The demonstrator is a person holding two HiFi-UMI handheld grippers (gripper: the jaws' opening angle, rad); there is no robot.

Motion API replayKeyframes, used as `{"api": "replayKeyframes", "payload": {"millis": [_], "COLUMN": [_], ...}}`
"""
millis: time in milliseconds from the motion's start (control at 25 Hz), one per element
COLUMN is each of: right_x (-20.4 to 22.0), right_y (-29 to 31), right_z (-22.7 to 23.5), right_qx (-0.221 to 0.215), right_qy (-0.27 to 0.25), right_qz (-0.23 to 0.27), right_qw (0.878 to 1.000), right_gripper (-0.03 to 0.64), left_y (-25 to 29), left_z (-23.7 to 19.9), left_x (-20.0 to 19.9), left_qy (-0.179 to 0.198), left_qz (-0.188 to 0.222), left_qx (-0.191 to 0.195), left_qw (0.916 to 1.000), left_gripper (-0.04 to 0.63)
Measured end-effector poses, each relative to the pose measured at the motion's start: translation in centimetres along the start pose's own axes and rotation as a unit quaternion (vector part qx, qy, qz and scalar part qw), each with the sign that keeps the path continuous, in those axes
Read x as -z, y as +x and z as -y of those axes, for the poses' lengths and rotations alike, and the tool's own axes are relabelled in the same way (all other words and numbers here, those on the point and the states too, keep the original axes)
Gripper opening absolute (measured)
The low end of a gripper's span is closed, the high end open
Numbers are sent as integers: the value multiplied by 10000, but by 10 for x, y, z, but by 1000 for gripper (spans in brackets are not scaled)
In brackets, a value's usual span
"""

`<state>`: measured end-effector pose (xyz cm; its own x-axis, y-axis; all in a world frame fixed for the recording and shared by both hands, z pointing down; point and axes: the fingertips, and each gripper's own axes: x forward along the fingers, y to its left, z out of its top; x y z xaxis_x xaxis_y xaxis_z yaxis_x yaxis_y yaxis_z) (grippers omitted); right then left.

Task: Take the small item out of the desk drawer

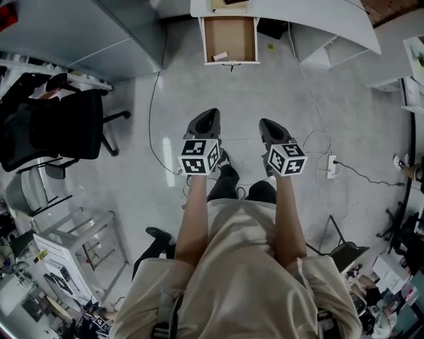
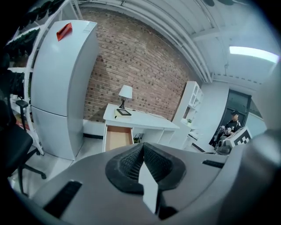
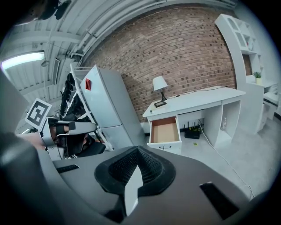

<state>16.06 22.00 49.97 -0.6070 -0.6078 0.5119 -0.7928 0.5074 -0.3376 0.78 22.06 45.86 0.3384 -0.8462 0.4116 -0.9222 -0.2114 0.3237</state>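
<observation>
1. Left gripper [image 1: 209, 114]: jaws pressed together, nothing between them; held out ahead over the grey floor [image 1: 199, 93].
2. Right gripper [image 1: 266, 123]: jaws likewise together and empty; level with the left one, near it, not touching.
3. Drawer [image 1: 230, 38]: pulled open at the left end of the white worktop [image 1: 298, 16], far ahead of both grippers and well apart from them.
4. Small item [image 1: 220, 57]: pale, lying on the drawer's brown bottom close against the near front panel, left of centre; too small to name.
5. On the worktop above the drawer: a table lamp [image 2: 125, 93] with a white shade and, just beside its foot, a dark flat frame [image 2: 124, 112]; brick wall [image 2: 145, 66] behind.
6. Left of the worktop: a tall pale fridge [image 2: 61, 88] with a red tag near its top.
7. Near left on the floor: a black office chair [image 1: 59, 129].
8. Right of the grippers on the floor: a white power strip [image 1: 331, 165] with cables running off it.
</observation>
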Motion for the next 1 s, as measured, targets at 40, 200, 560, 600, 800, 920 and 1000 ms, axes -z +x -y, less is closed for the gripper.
{"api": "replayKeyframes", "payload": {"millis": [40, 200, 560, 600, 800, 920, 1000], "right_x": [-5, -22, -45, -47, -62, -85, -98], "right_y": [5, 22, 76, 83, 129, 164, 187], "right_z": [2, 4, 7, 9, 36, 46, 53], "right_qx": [34, 49, -102, -128, -110, -183, -228], "right_qy": [25, 63, -198, -296, -386, -496, -615], "right_qz": [23, 55, -13, -62, -223, -256, -340], "right_qw": [10000, 10000, 9998, 9995, 9989, 9983, 9973], "right_gripper": [25, 25, 25, 25, 25, 25, 25], "left_y": [2, 7, 35, 40, 79, 110, 131], "left_z": [-5, -24, -71, -76, -101, -118, -131], "left_x": [-6, -20, -34, -36, -42, -60, -71], "left_qy": [-4, 60, -62, -91, 66, 556, 653], "left_qz": [30, 41, 79, 101, -123, -290, -365], "left_qx": [37, -46, -295, -318, -312, -267, -280], "left_qw": [10000, 10000, 9995, 9994, 9994, 9977, 9968], "left_gripper": [17, 17, 17, 17, 17, 17, 17]}}
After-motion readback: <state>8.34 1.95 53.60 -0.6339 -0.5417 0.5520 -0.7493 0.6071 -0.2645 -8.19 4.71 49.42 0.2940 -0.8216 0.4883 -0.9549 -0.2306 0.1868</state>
